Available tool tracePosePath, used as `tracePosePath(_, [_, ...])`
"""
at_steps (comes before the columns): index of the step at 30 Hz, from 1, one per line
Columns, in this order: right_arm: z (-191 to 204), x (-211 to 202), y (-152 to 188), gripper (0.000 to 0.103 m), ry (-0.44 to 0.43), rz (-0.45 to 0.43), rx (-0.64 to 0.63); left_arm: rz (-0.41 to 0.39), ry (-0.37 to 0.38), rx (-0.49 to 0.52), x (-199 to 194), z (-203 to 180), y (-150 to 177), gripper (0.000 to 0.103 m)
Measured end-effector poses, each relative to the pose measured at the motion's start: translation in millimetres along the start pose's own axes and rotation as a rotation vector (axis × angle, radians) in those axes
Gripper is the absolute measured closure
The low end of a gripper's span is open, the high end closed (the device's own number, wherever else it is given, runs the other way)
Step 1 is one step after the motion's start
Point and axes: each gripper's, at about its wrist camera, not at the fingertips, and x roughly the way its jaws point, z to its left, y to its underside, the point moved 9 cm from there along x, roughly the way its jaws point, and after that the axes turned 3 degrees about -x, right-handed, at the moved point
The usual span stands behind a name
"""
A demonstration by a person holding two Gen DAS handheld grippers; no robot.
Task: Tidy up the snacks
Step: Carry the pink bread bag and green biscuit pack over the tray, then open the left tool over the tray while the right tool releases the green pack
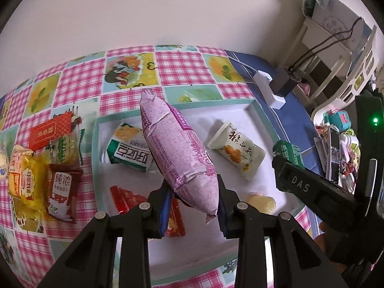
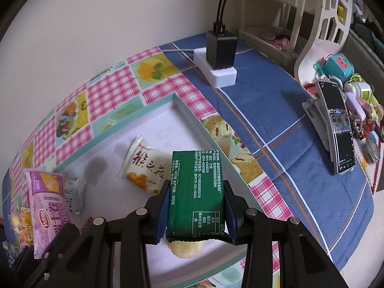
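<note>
My left gripper [image 1: 194, 206] is shut on a purple snack bag [image 1: 177, 153] and holds it above the white tray [image 1: 254, 112]. My right gripper [image 2: 195, 213] is shut on a green snack packet [image 2: 195, 192] above the tray's right side [image 2: 184, 110]; it also shows in the left wrist view [image 1: 288, 153]. In the tray lie a green and white packet [image 1: 129, 151], a white packet with orange print [image 1: 237, 150], a red packet [image 1: 129, 199] and a pale yellow jelly [image 1: 261, 202]. The purple bag shows at the left of the right wrist view [image 2: 48, 204].
Several loose snack packets [image 1: 40, 165] lie on the checked tablecloth left of the tray. A white power strip with a black charger [image 2: 219, 57] sits behind the tray. A phone on a stand [image 2: 336, 129] and small trinkets [image 2: 355, 96] are at the right.
</note>
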Motion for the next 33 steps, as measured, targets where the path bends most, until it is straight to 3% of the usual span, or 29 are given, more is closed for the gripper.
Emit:
tracePosePath(9, [7, 6, 1, 0.061, -0.012, 0.009, -0.015, 0.0, -0.016, 0.012, 4, -4, -1, 0.067])
tracePosePath(12, [7, 7, 1, 0.061, -0.017, 0.014, -0.018, -0.001, -0.012, -0.002, 1, 0, -2, 0.053])
tracePosePath(17, [12, 4, 2, 0.058, -0.023, 0.008, -0.042, -0.025, -0.043, -0.026, -10, 10, -8, 0.051])
tracePosePath(22, [19, 1, 6, 0.041, -0.05, 0.023, -0.057, -0.049, -0.114, -0.077, -19, 33, -13, 0.042])
tracePosePath(24, [24, 0, 9, 0.033, -0.053, 0.023, -0.075, -0.054, -0.15, -0.109, -23, 48, -13, 0.031])
tracePosePath(26, [30, -1, 12, 0.033, -0.061, 0.024, -0.098, -0.052, -0.195, -0.145, -26, 63, -12, 0.025])
tracePosePath(28, [36, -2, 16, 0.029, -0.072, 0.024, -0.109, -0.047, -0.226, -0.176, -29, 78, -10, 0.025])
tracePosePath(30, [41, -4, 20, 0.019, -0.085, 0.025, -0.114, -0.046, -0.25, -0.204, -31, 91, -7, 0.024])
tracePosePath(33, [47, -6, 26, 0.017, -0.097, 0.028, -0.123, -0.046, -0.305, -0.237, -36, 112, -1, 0.019])
